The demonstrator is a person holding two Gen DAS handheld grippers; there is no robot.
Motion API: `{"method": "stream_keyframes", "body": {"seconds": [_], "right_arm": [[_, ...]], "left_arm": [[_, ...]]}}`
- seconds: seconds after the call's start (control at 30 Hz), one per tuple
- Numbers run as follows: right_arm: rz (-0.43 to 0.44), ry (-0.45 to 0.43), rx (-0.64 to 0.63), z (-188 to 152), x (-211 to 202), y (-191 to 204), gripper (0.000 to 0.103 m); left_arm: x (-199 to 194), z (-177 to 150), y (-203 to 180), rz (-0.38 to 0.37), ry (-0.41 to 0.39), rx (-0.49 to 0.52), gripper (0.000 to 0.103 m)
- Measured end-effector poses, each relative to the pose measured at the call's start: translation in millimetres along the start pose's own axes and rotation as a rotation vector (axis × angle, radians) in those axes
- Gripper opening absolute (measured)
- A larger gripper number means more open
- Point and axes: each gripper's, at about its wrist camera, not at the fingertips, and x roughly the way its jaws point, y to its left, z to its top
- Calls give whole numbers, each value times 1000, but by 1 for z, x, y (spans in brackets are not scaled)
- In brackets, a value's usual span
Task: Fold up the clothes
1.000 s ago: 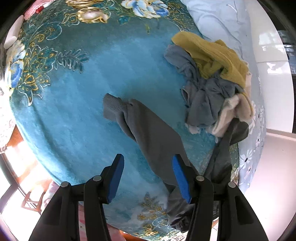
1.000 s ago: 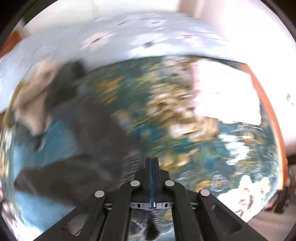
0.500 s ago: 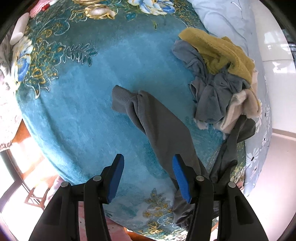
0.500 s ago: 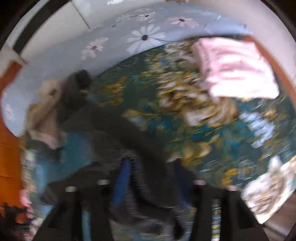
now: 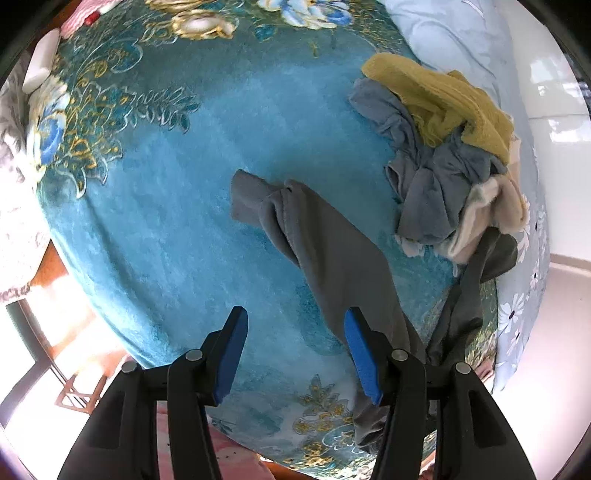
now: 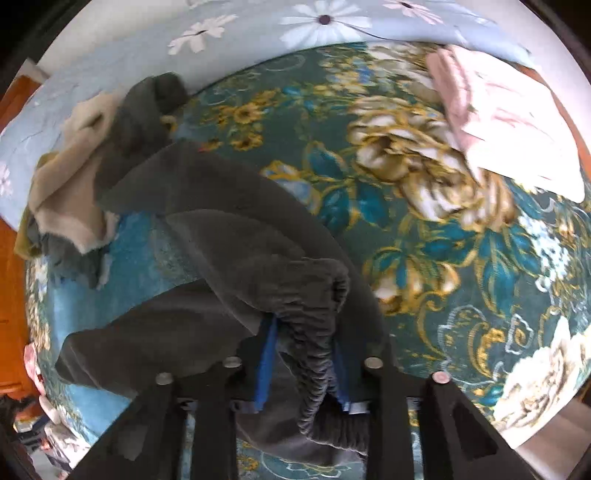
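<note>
Grey trousers (image 5: pixel 332 258) lie across the blue flowered blanket (image 5: pixel 166 221), one leg stretched up to its cuff. My left gripper (image 5: pixel 295 314) hangs open above the blanket, holding nothing, with the trouser leg running past its right finger. In the right wrist view the trousers (image 6: pixel 221 240) lie bunched, and their gathered elastic waistband (image 6: pixel 314 362) sits between the blue pads of my right gripper (image 6: pixel 303 325). Its jaws are closing on that bunch, which fills the gap between the pads.
A heap of clothes (image 5: pixel 443 166), mustard, grey-blue and cream, lies at the blanket's right side. A folded pink cloth (image 6: pixel 498 122) rests at the far right in the right wrist view. A pale daisy-print sheet (image 6: pixel 258 29) borders the blanket. Floor shows past the bed's edge.
My right gripper, first shut, opened, sank closer to the trousers and now has the waistband between its closing pads. The left gripper stayed open and in place.
</note>
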Motion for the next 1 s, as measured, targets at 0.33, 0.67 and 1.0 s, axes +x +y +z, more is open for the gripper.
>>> {"method": "stream_keyframes", "body": {"seconds": [0.33,0.67,1.0], "right_arm": [[-206,-105,258,48,-39,-110,18],[-217,-214,319,23,-78,-100,64],[-226,-140,238,-47,-116,-51,65]], "left_arm": [[7,-3,1,6,13,-5,56],[17,18,21,-82,10,-145,60],[83,57,58,-311,73,-498,59]]}}
